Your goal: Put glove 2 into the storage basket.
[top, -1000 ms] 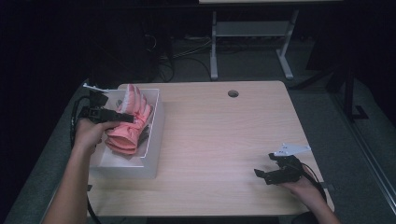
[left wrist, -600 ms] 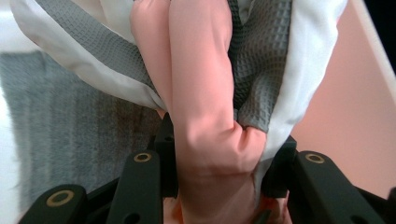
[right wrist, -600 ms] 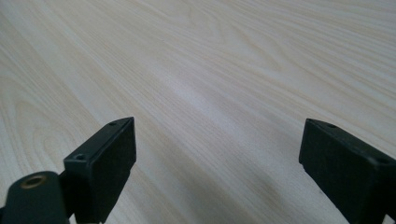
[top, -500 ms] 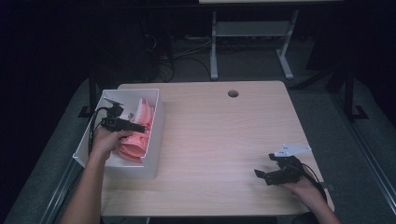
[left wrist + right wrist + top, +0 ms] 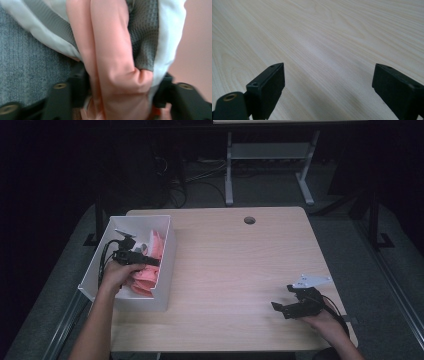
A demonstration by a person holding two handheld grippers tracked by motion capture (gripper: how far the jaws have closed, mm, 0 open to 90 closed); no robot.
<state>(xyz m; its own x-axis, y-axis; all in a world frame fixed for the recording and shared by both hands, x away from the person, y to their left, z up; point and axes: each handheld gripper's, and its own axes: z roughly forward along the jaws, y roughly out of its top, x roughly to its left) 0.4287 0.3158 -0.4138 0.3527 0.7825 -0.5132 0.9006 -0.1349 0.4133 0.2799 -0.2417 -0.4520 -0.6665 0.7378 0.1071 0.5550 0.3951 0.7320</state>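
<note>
A white box (image 5: 168,251) stands at the table's left edge with a crumpled pink cloth (image 5: 146,276) inside it. My left gripper (image 5: 151,262) is lowered into the box over that cloth. In the left gripper view the pink cloth (image 5: 112,62) runs between the two jaws of the left gripper (image 5: 120,87); they have just been opening and stand apart beside its fold. Grey waffle fabric (image 5: 143,37) shows behind it. My right gripper (image 5: 282,299) rests low on the table at the front right, and in its own view the right gripper (image 5: 328,82) is open with bare wood between the jaws.
The wooden table (image 5: 240,265) has a round cable hole (image 5: 249,220) near its far edge. A white desk frame (image 5: 270,155) and cables stand on the dark floor behind. The box sits against the left edge.
The left gripper came down with the pink cloth from above the box rim into the box. Its jaws now stand wider around the cloth. The right gripper has stayed where it was.
</note>
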